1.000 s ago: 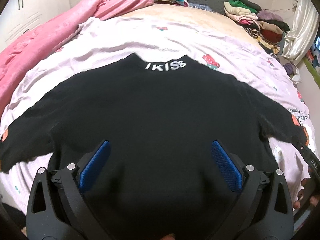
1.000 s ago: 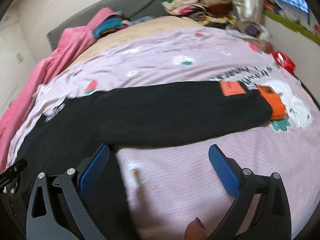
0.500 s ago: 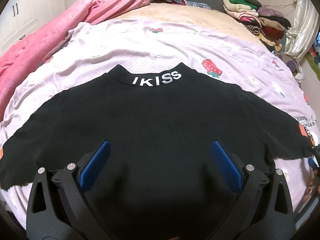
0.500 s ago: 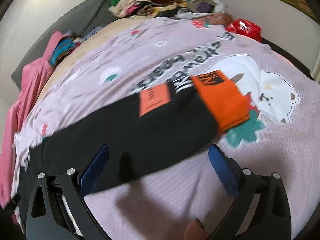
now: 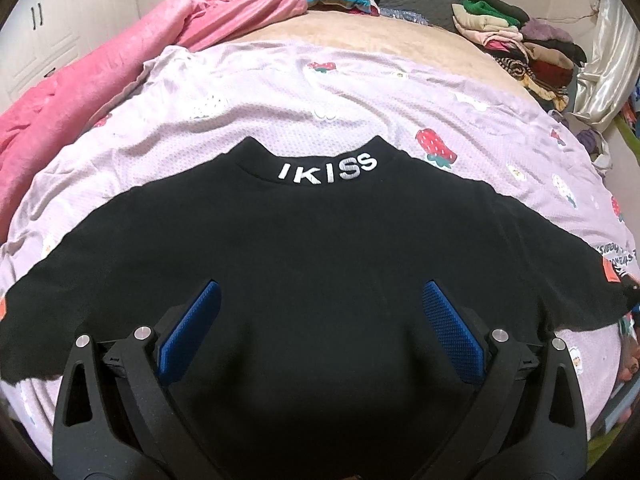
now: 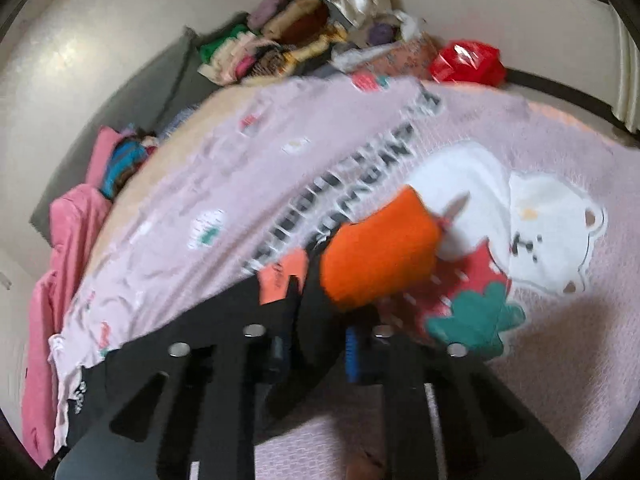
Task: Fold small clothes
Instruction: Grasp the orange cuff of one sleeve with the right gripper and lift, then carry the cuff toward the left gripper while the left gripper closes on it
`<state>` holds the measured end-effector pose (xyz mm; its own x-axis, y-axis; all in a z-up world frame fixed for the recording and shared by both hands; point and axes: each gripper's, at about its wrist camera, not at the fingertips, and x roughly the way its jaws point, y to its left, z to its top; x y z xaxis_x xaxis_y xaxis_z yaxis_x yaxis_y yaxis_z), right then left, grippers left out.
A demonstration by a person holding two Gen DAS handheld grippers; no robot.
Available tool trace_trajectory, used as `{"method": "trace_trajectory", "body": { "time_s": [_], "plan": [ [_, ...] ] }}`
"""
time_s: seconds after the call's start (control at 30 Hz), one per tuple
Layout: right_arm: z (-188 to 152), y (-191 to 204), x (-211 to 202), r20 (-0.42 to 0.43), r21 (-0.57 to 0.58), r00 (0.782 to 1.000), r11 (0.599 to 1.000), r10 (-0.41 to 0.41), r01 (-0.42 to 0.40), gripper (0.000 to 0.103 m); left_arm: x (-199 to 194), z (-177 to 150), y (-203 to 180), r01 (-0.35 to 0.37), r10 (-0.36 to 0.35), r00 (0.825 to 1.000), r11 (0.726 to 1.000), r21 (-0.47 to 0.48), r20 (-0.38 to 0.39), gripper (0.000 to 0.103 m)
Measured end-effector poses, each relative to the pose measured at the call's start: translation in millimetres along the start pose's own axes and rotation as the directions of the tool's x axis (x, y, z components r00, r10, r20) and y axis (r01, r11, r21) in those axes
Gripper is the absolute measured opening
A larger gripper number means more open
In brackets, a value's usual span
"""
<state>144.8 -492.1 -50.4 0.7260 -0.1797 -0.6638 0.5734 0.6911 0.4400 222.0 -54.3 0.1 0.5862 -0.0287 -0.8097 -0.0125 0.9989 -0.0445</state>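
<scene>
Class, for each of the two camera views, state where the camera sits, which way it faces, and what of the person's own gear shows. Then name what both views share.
Left wrist: sits on the left tongs, facing up the bed over the spread black sweater towards its IKISS collar; both blue-padded fingers show, wide apart.
Right wrist: sits on the right tongs, facing the sweater's orange cuff, the fingers closed on the sleeve; blurred.
Shared: the sweater, lilac blanket, pink quilt, clothes pile.
</scene>
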Motion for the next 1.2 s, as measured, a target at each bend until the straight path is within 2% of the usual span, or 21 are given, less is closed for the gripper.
{"method": "trace_trajectory", "body": {
  "time_s": [0.2, 0.47, 0.67, 0.77, 0.87, 0.97, 1.1, 1.2],
  "plan": [
    [2.2, 37.7, -32.5, 0.068, -0.139, 0.99, 0.984, 0.121, -0.111, 0.014, -8.5, 1.7, 2.4, 0.0, 0.001, 1.0, 1.0, -0.002, 0.024, 0.095],
    [-8.2, 95.8, -64.6, 0.07, -0.289, 0.962, 0.929, 0.263, -0.233, 0.013, -22.1, 4.9, 11.1, -0.005, 0.006, 0.999, 1.0, -0.017, 0.054, 0.095],
    [-26.0, 147.6, -76.9, 0.022, -0.381, 0.936, 0.869, 0.351, -0.316, 0.013, -32.9, 8.9, 37.5, 0.049, -0.044, 0.997, 0.994, -0.096, 0.058, 0.095],
    [-37.5, 171.6, -80.7, -0.007, -0.414, 0.924, 0.84, 0.383, -0.351, 0.013, -35.8, 9.6, 50.4, 0.107, -0.1, 0.993, 0.985, -0.134, 0.06, 0.095],
    [-52.4, 198.7, -83.6, -0.039, -0.446, 0.912, 0.81, 0.408, -0.382, 0.013, -39.6, 10.7, 62.2, 0.104, -0.094, 0.993, 0.983, -0.153, 0.068, 0.095],
    [-68.5, 222.7, -87.2, -0.065, -0.488, 0.902, 0.775, 0.426, -0.401, 0.013, -41.7, 11.7, 78.3, 0.153, -0.141, 0.987, 0.968, -0.198, 0.073, 0.095],
    [-87.0, 248.2, -88.1, -0.114, -0.521, 0.887, 0.733, 0.447, -0.437, 0.013, -41.6, 11.3, 99.6, 0.238, -0.225, 0.971, 0.937, -0.256, 0.081, 0.095],
    [-105.1, 267.8, -89.0, -0.147, -0.553, 0.878, 0.698, 0.455, -0.454, 0.013, -40.2, 10.8, 110.8, 0.27, -0.257, 0.963, 0.919, -0.287, 0.086, 0.095]
  ]
}}
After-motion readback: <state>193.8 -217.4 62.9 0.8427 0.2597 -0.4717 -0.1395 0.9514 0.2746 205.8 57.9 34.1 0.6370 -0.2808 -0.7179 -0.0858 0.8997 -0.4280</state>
